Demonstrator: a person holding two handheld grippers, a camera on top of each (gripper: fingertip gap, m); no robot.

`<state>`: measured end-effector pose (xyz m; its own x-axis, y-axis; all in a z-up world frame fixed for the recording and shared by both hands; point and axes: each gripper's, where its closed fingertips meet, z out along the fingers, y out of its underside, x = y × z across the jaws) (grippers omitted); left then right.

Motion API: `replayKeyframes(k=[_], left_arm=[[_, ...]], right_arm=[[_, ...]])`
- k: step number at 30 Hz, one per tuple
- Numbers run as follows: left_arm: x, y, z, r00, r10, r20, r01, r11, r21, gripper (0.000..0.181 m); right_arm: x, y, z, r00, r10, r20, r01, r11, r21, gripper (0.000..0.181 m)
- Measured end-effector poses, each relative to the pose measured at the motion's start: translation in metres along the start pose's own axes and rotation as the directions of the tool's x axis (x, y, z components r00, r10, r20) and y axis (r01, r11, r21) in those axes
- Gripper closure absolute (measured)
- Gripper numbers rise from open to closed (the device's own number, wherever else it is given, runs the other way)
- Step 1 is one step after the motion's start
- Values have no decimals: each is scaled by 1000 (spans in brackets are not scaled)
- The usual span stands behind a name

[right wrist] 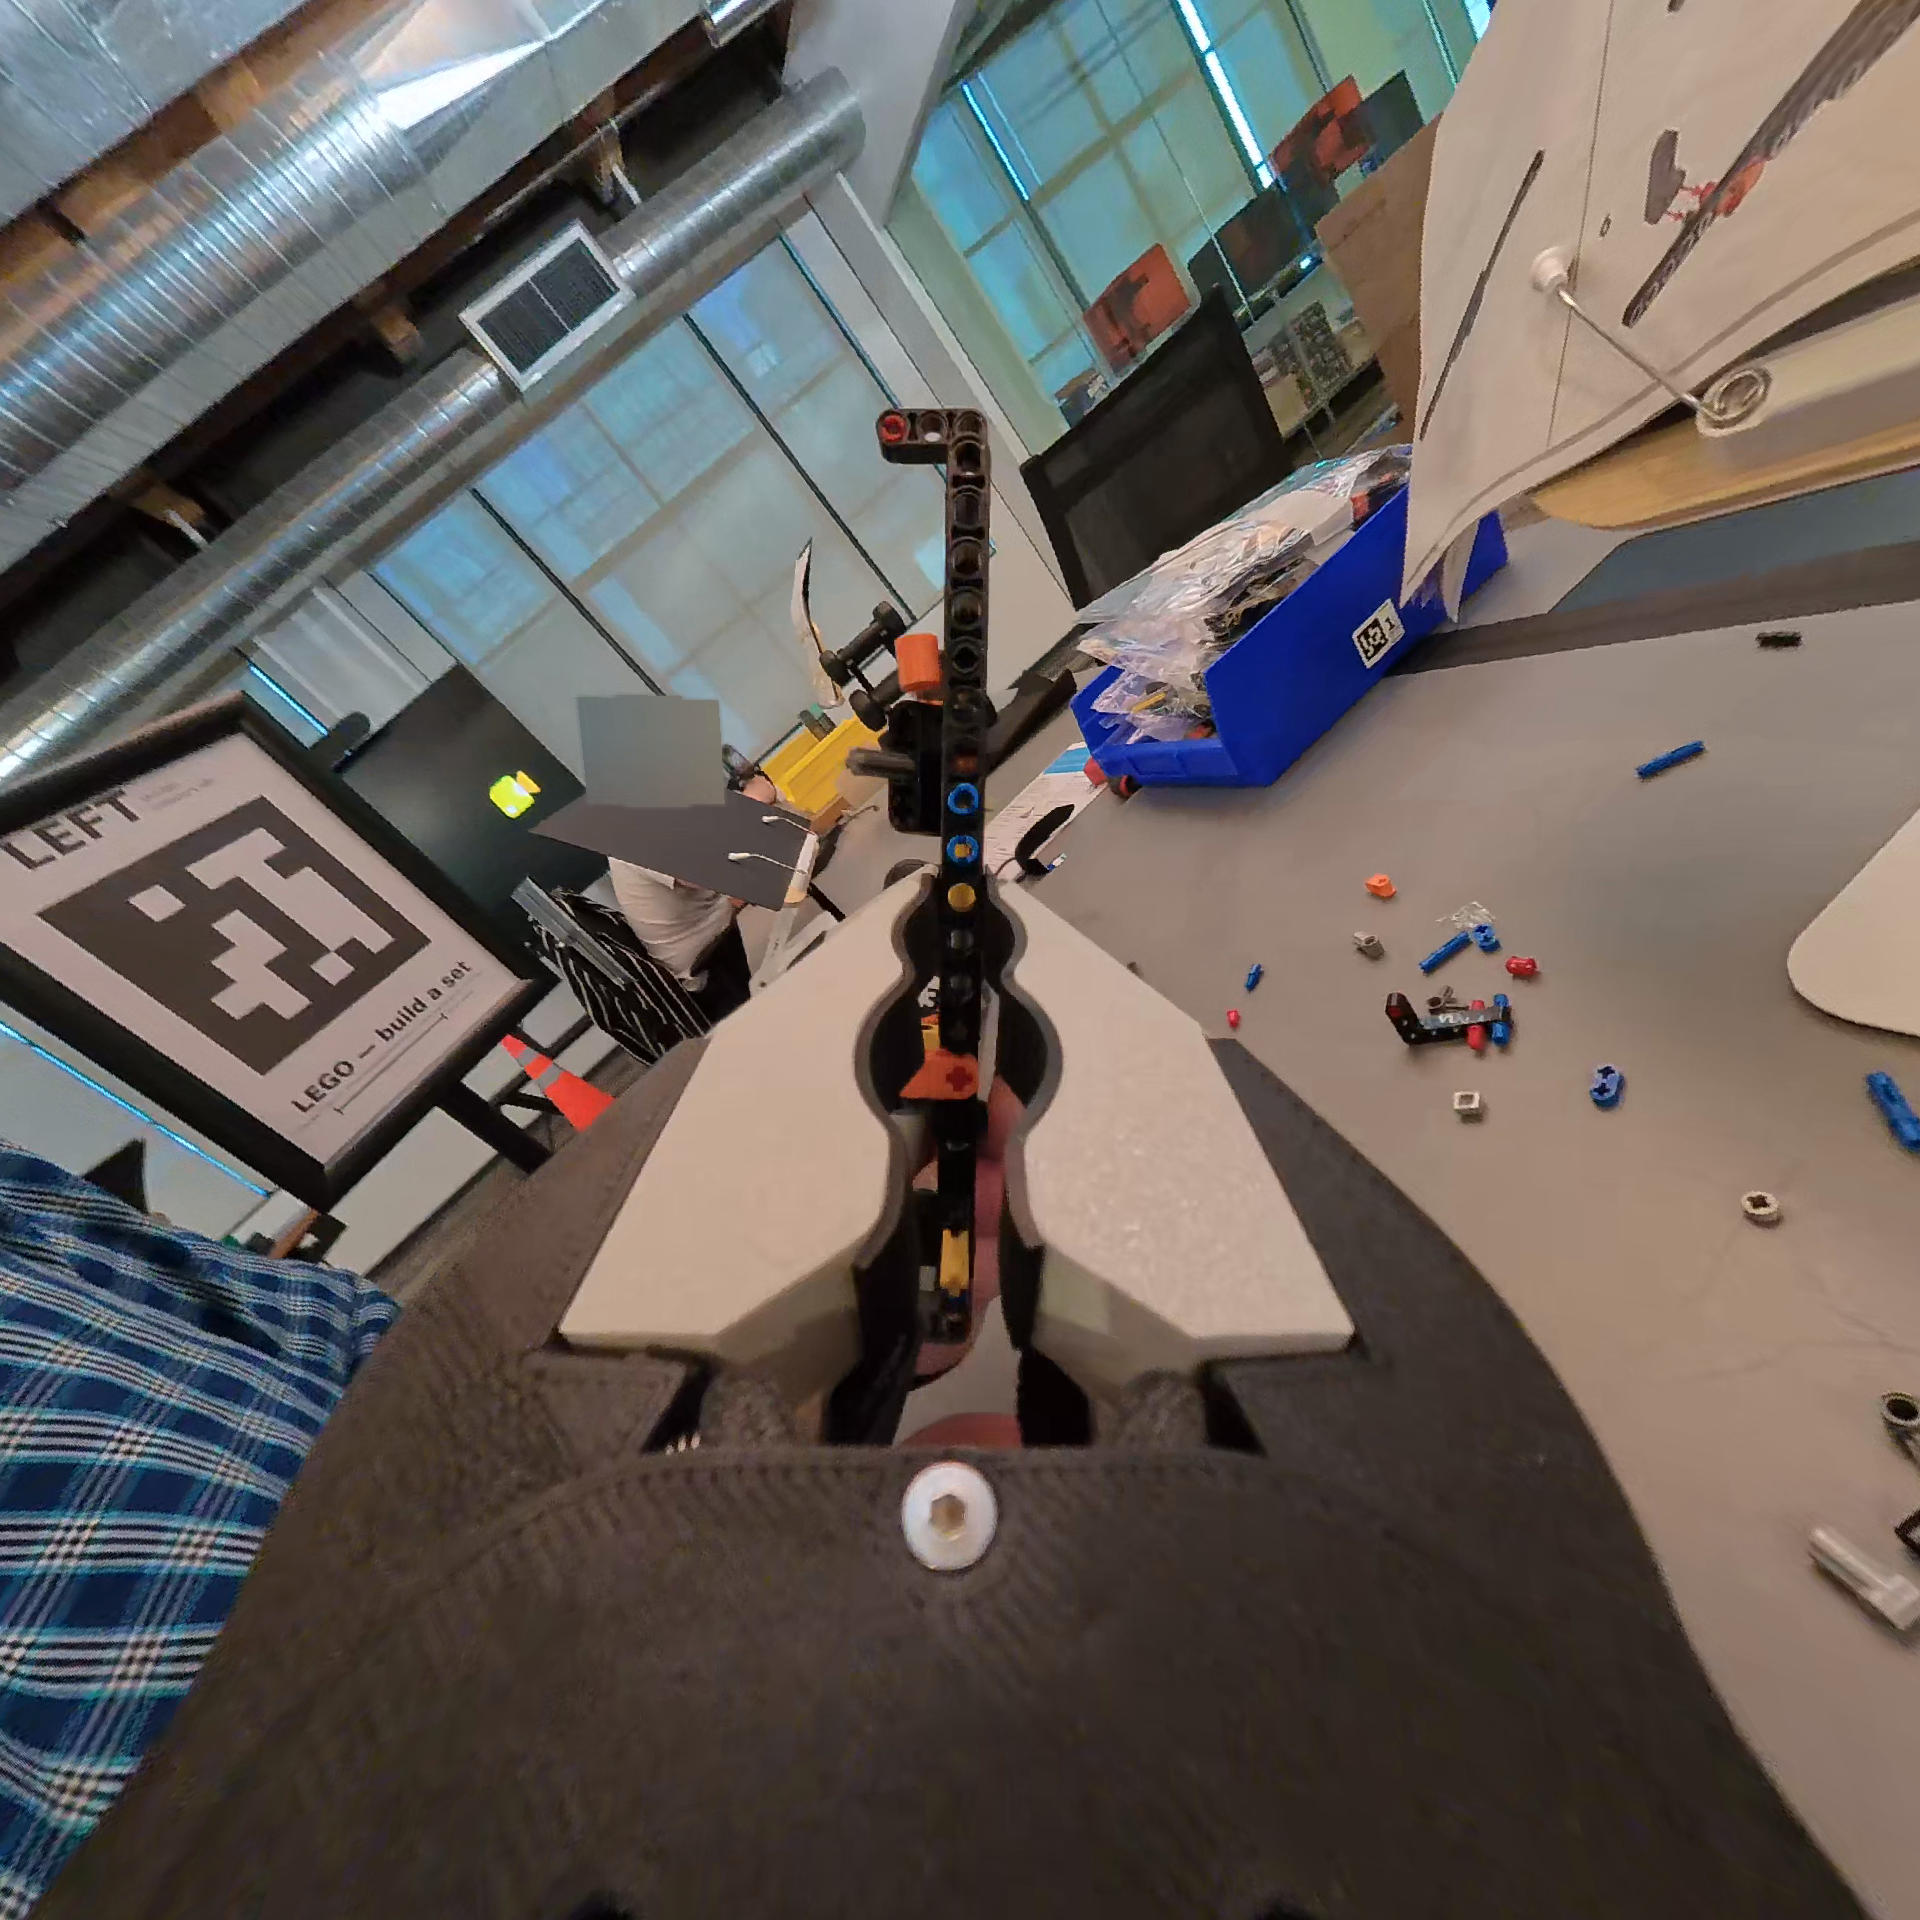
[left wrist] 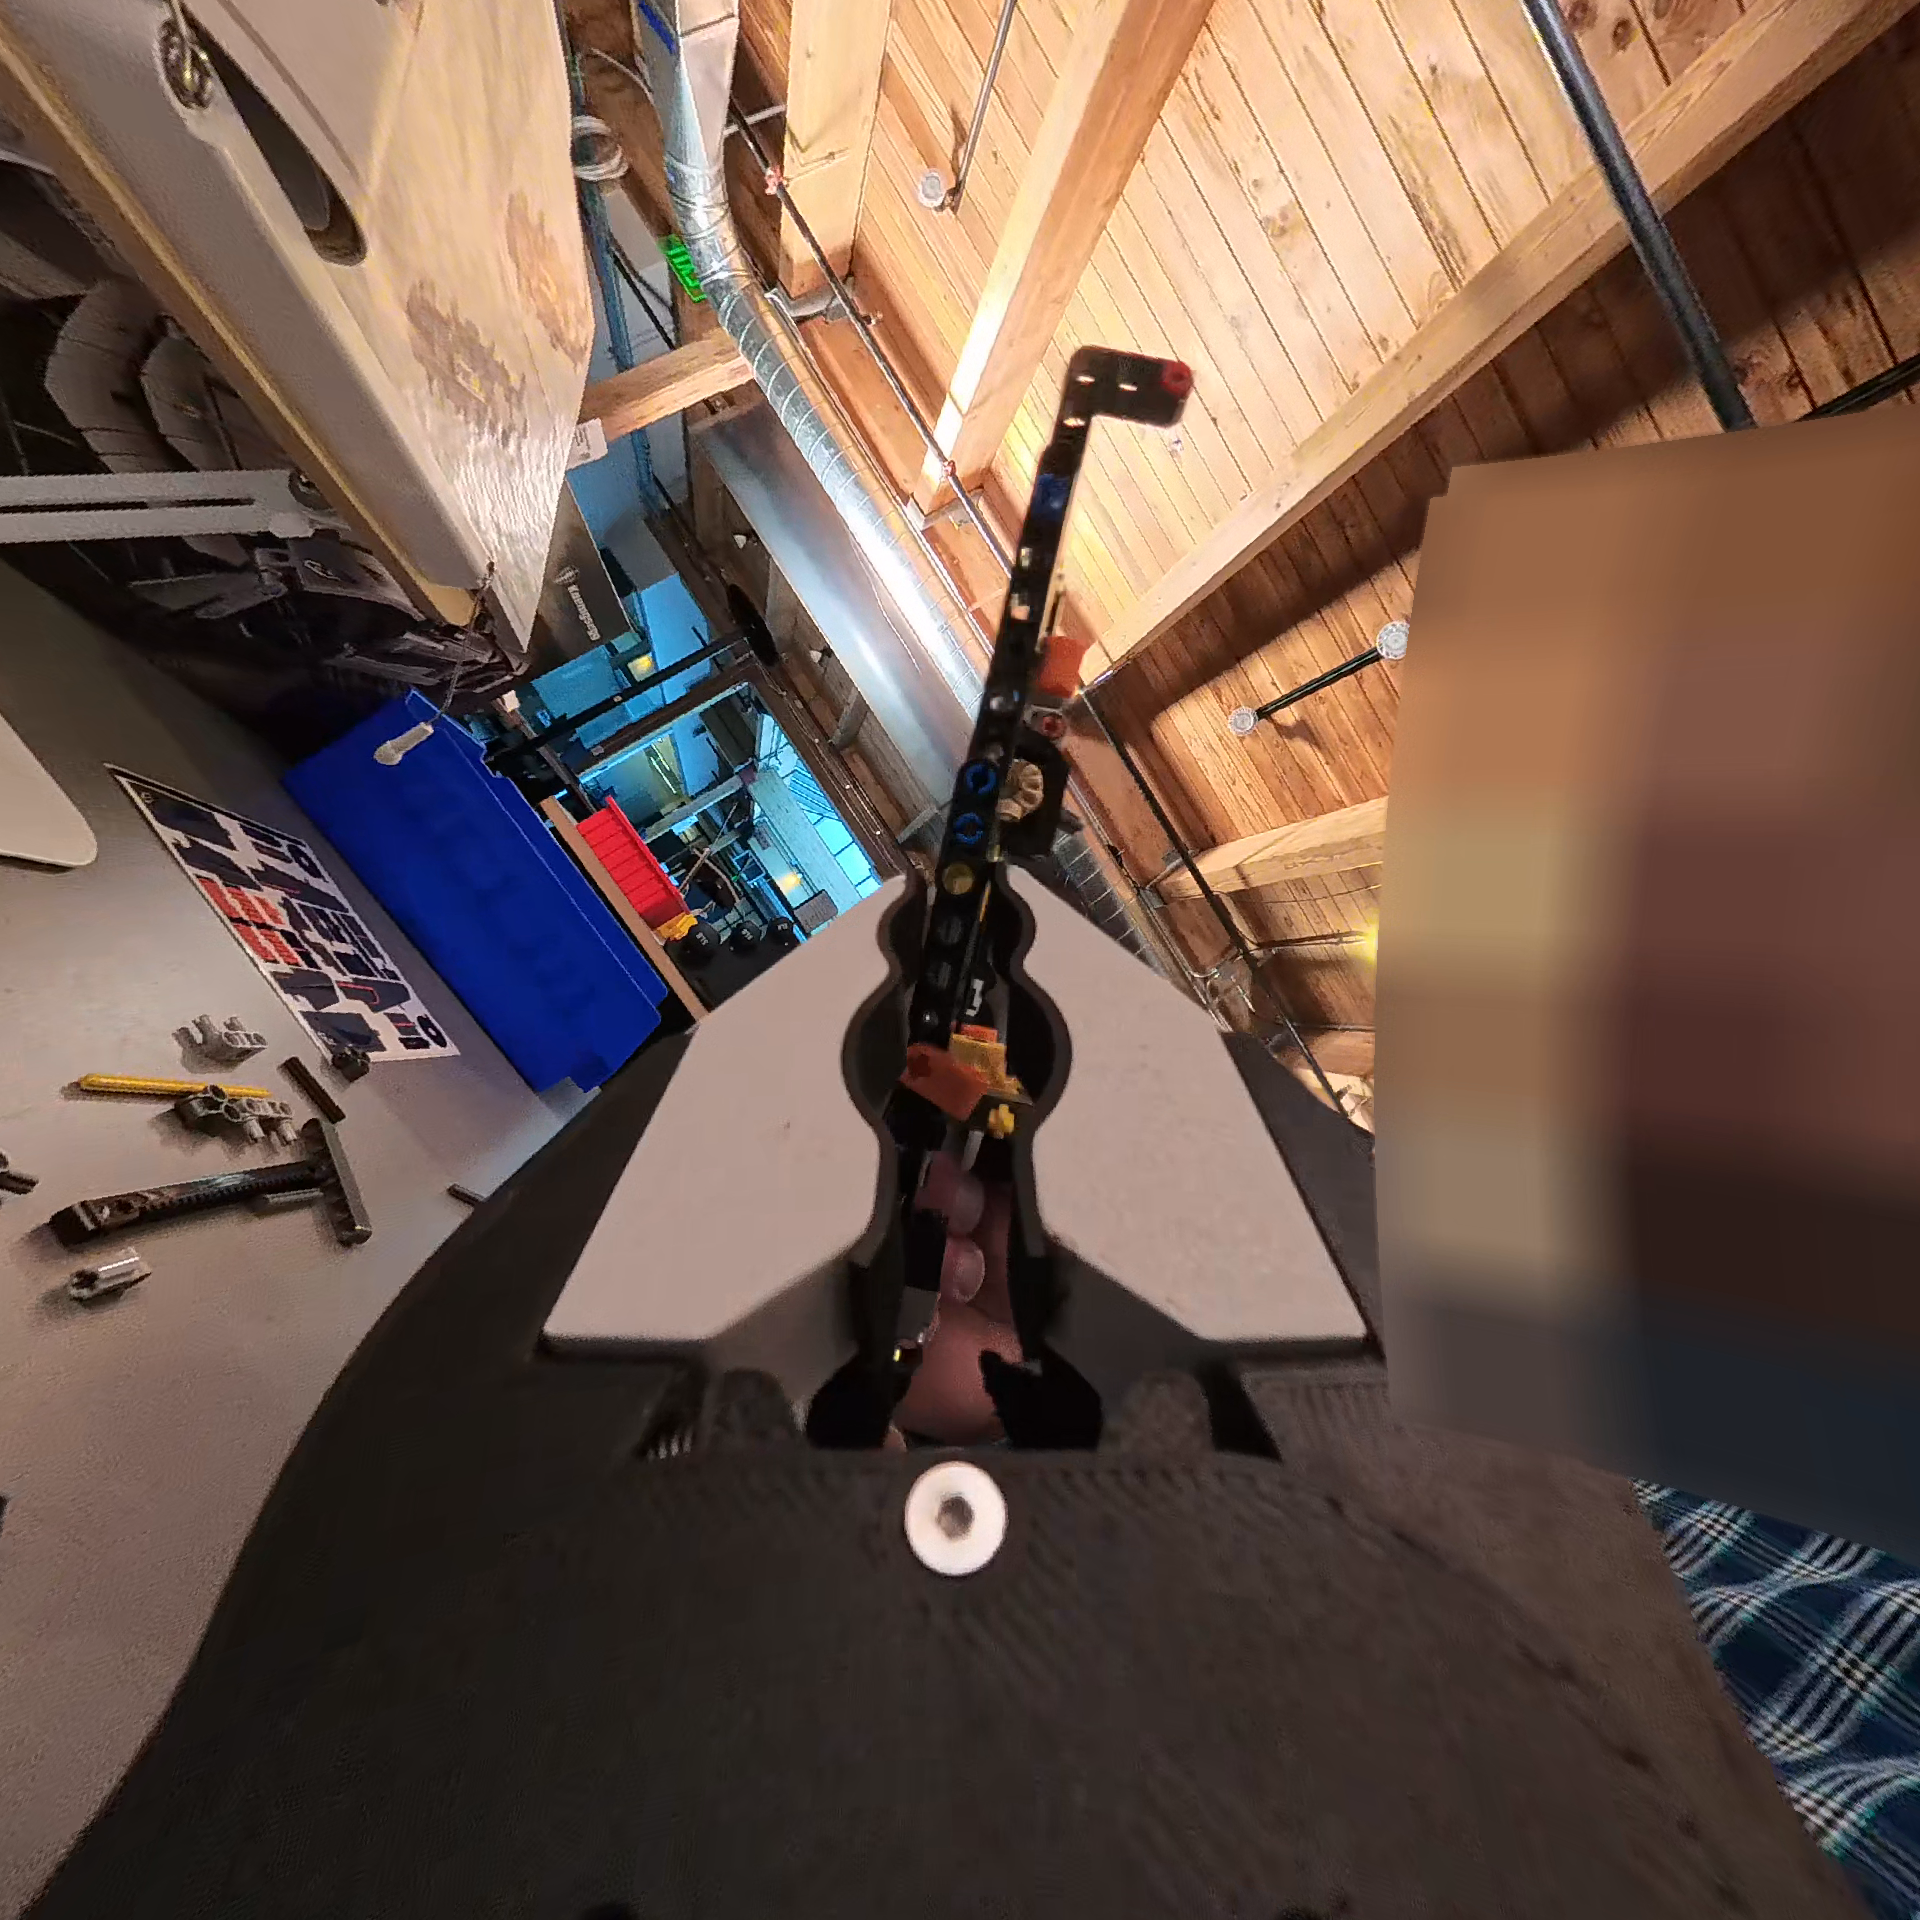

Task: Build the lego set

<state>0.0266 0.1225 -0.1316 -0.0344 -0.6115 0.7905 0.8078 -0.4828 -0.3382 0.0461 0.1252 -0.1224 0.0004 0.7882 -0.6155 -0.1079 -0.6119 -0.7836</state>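
Observation:
In the left wrist view, my left gripper (left wrist: 961, 899) is shut on a long black Lego beam assembly (left wrist: 1023, 613). The assembly carries blue pins, orange pieces and a short L-shaped end with a red pin (left wrist: 1172, 376), and it points up toward the wooden ceiling. In the right wrist view, my right gripper (right wrist: 961, 888) is shut on a black beam assembly (right wrist: 964, 582) of the same look, held upright above the grey table (right wrist: 1455, 1299). A person's fingers show behind the jaws in both views. Neither view shows the other gripper.
Loose Lego parts (left wrist: 208, 1195), a sticker sheet (left wrist: 291, 925) and a blue bin (left wrist: 478, 894) lie on the table at left. The right wrist view shows scattered small parts (right wrist: 1449, 1023), a blue bin with bags (right wrist: 1288, 665), an instruction booklet (right wrist: 1662, 208), a marker signboard (right wrist: 239, 935) and a plaid sleeve (right wrist: 135, 1403). The grippers are tip to tip, or close to it.

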Motion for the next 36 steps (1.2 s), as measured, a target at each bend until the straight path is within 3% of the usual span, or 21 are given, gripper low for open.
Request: replayKeyframes(k=[12, 21, 36], left_arm=[[3, 7, 4, 996, 83, 15, -82, 996, -28, 176], [0, 16, 7, 985, 164, 63, -159, 985, -74, 176], [5, 17, 12, 934, 331, 137, -317, 942, -113, 176]], right_arm=[[8, -9, -3, 999, -7, -32, 8, 999, 34, 161], [6, -1, 6, 976, -178, -123, 169, 982, -79, 150], [8, -3, -2, 992, -104, -70, 101, 994, -44, 151]])
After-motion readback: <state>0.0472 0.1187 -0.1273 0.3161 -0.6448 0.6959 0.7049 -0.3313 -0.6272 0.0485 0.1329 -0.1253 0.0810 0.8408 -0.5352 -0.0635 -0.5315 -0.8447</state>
